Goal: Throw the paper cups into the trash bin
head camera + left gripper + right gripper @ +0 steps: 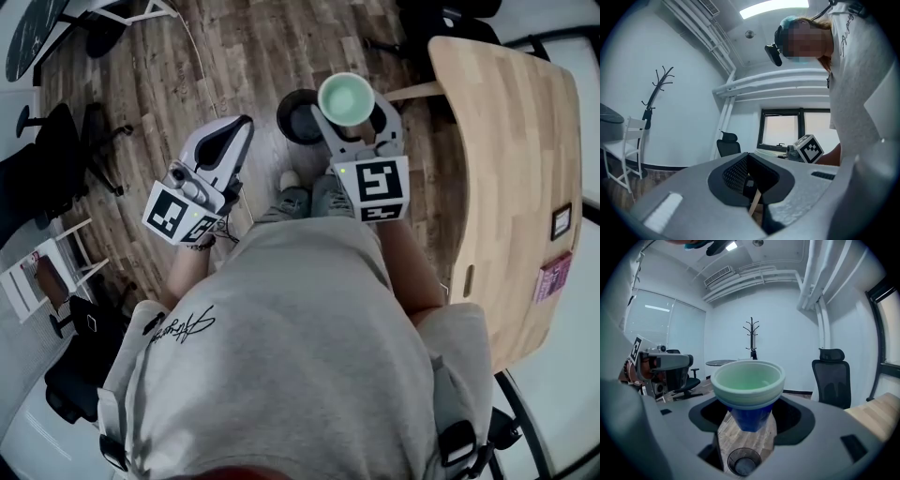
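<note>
A paper cup, pale green inside and blue outside, stands upright between the jaws of my right gripper, which is shut on it. In the right gripper view the cup shows two stacked rims, so it may be two nested cups. Straight below it on the wood floor stands the round dark trash bin, open at the top; the head view shows this bin just left of the cup. My left gripper hangs lower left, shut and holding nothing, its jaws showing only a thin slit of floor.
A light wooden table runs along the right, with a pink item near its far edge. Black office chairs and a white chair stand at the left. Ahead are a coat stand and another black chair.
</note>
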`<state>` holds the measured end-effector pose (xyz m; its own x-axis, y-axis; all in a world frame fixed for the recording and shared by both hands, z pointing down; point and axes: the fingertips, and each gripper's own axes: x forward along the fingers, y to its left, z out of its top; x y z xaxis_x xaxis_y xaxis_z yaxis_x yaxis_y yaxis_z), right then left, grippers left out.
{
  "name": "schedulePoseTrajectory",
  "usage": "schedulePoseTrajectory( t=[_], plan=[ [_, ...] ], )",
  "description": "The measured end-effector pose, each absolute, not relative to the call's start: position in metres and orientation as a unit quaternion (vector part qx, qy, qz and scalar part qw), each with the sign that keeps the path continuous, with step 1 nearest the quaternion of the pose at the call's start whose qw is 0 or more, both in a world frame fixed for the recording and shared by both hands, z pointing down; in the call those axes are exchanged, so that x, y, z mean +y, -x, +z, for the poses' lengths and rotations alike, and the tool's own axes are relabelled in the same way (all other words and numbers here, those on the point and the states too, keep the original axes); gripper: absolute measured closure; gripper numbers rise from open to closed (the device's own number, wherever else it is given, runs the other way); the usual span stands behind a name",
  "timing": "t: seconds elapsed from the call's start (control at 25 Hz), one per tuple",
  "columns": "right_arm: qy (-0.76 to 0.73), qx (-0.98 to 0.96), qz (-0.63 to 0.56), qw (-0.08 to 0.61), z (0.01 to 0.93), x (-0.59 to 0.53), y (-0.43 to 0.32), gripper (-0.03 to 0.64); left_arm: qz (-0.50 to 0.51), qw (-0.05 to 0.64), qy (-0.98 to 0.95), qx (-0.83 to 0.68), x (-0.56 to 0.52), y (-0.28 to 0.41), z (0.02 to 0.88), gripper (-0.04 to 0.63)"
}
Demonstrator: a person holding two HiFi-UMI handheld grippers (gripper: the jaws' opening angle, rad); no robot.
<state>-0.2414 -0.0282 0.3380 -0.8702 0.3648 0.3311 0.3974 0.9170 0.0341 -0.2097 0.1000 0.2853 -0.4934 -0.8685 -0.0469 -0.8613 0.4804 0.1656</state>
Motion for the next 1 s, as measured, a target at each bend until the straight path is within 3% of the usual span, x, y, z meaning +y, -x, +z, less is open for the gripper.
schedulePoseTrajectory(
  t=[1.0],
  plan=[
    [0.297, -0.930, -0.037, 0.211, 0.424, 0.008, 0.265, 0.327, -0.104, 0.080, -0.420, -0.898, 0.113, 0.218, 0.363, 0.592]
  ],
)
